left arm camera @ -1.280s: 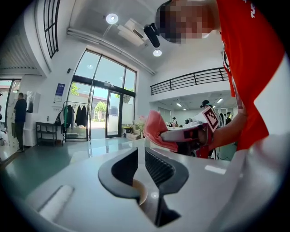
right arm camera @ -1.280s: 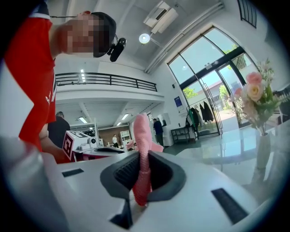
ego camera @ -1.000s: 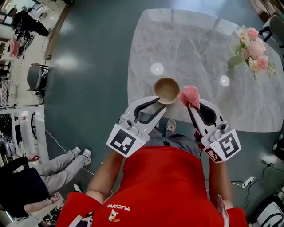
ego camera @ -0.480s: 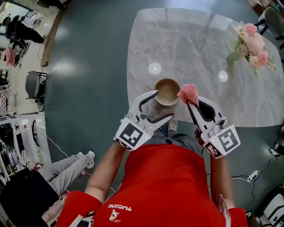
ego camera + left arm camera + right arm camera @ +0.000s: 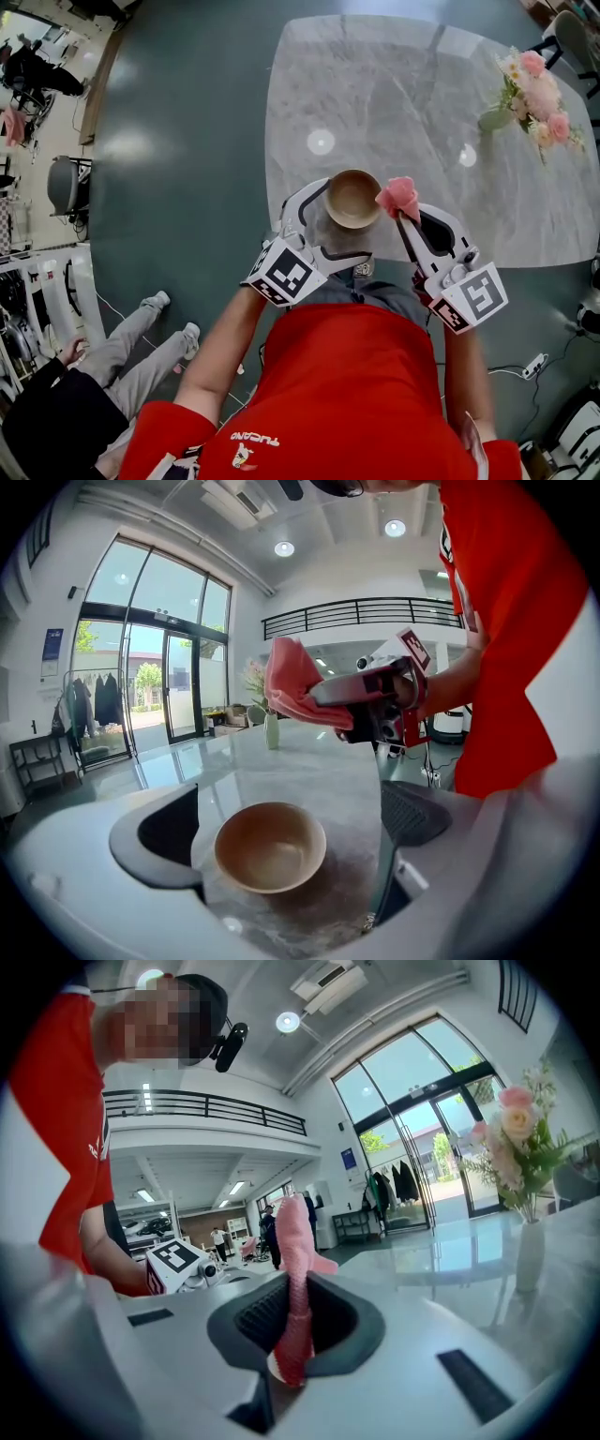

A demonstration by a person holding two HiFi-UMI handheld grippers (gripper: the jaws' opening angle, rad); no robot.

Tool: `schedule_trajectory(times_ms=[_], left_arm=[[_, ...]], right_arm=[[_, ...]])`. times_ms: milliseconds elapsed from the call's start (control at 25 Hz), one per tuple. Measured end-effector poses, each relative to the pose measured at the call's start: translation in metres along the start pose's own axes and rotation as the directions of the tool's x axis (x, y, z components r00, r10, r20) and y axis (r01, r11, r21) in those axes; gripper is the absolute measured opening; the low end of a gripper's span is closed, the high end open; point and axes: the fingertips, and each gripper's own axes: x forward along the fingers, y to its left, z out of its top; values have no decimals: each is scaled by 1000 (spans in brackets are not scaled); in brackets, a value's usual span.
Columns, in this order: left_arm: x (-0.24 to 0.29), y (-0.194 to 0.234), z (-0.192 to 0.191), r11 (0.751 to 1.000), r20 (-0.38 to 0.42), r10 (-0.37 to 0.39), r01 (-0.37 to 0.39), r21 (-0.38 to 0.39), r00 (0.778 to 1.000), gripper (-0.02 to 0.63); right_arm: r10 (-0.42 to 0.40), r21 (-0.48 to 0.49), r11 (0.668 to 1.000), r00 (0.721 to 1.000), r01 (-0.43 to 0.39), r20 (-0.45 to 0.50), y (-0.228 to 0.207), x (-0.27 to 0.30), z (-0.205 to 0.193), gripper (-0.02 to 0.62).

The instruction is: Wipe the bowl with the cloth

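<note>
Bowl [image 5: 270,846]: stood upright and empty on the marble table [image 5: 412,103], near its front edge.
Left gripper [image 5: 330,225]: jaws had just been opening and stood wide, one on either side of the bowl, pads not pressing it (probably straddling it so it would not slide).
Cloth [image 5: 293,1288]: pink, bunched, with its free end poking past the jaws as a wiping pad.
Right gripper [image 5: 412,220]: clamped on the cloth and held just beside the bowl's rim, apparently poised to wipe.

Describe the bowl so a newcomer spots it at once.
Find the white marble table. At its near edge sits the bowl. Unlike the pink cloth nearby, it is round, tan and empty, the only dish there.
</note>
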Motion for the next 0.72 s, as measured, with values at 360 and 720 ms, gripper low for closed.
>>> schedule_trajectory(times_ms=[360,720], left_arm=[[19,12,-32,998,-80,-62,64,22,995,588],[37,19,-58,992,-140,-126,129,10,982,588]], right_arm=[[-19,0,1000,999,19,-27,-3,3,-5,23],[-40,9,999,997,40,-62,-9,5,-16,23]])
